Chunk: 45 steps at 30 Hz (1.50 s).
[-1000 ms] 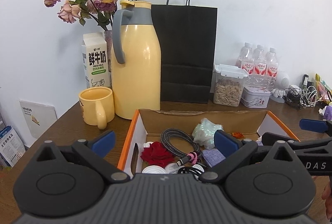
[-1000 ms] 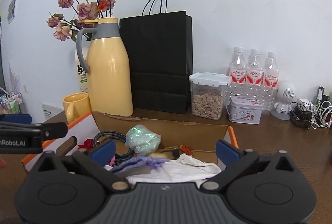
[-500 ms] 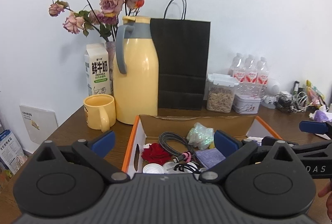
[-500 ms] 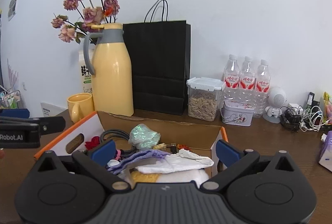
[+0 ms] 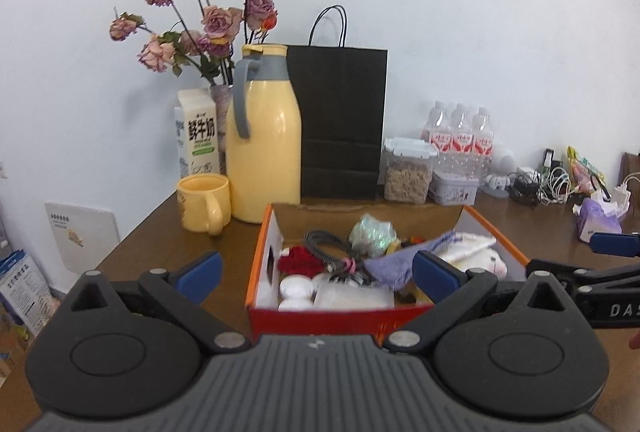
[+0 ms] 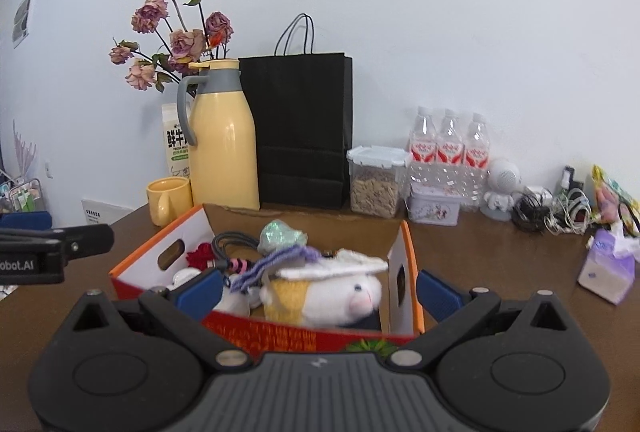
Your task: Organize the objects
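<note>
Brown counter [image 5: 152,232] bearing box [image 5: 320,306] crammed with cable [image 5: 324,246], cloth [image 5: 394,264], plush [image 6: 340,296]; both tools, left [image 5: 316,270] and right [image 6: 318,286], agape and empty, near it; sorting stage undecidable.

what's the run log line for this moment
phase: pre-grasp | left gripper: open, empty | right gripper: open, empty | target: orange box of mixed items, plush toy at its near right

Black tongs [image 5: 316,272], blue fingertips [image 5: 199,271]
</note>
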Tool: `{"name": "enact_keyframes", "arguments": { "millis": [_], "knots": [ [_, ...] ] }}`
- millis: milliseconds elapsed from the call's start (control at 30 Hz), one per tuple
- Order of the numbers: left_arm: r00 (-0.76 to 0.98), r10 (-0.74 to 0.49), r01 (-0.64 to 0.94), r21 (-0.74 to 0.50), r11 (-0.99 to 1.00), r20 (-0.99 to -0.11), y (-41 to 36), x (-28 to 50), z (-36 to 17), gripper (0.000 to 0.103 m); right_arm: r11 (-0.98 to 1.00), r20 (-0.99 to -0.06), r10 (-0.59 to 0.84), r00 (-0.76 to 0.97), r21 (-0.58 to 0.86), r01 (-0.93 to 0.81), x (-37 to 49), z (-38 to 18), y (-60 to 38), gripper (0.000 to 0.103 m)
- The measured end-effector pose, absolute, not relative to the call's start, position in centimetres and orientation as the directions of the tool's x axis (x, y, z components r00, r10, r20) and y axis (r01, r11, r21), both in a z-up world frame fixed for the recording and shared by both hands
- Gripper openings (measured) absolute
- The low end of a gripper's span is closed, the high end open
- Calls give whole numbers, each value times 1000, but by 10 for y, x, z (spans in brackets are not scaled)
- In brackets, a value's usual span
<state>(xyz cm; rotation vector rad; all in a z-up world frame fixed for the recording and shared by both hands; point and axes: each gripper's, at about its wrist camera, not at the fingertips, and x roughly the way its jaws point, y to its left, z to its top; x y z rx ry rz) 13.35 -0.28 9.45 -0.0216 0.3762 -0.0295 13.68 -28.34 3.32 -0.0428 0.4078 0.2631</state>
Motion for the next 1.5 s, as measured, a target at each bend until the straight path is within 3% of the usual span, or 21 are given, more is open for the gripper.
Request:
{"name": "enact_keyframes", "arguments": {
  "millis": [667,1500],
  "knots": [
    [857,-45,40,-20,999,-513,-4,66,58,103,979,-564,188,804,43,-198,74,-9,-285,103],
    [851,-42,33,-26,999,-523,-3,62,58,103,983,-561,171,810,41,-179,69,-5,-287,103]
  ]
}}
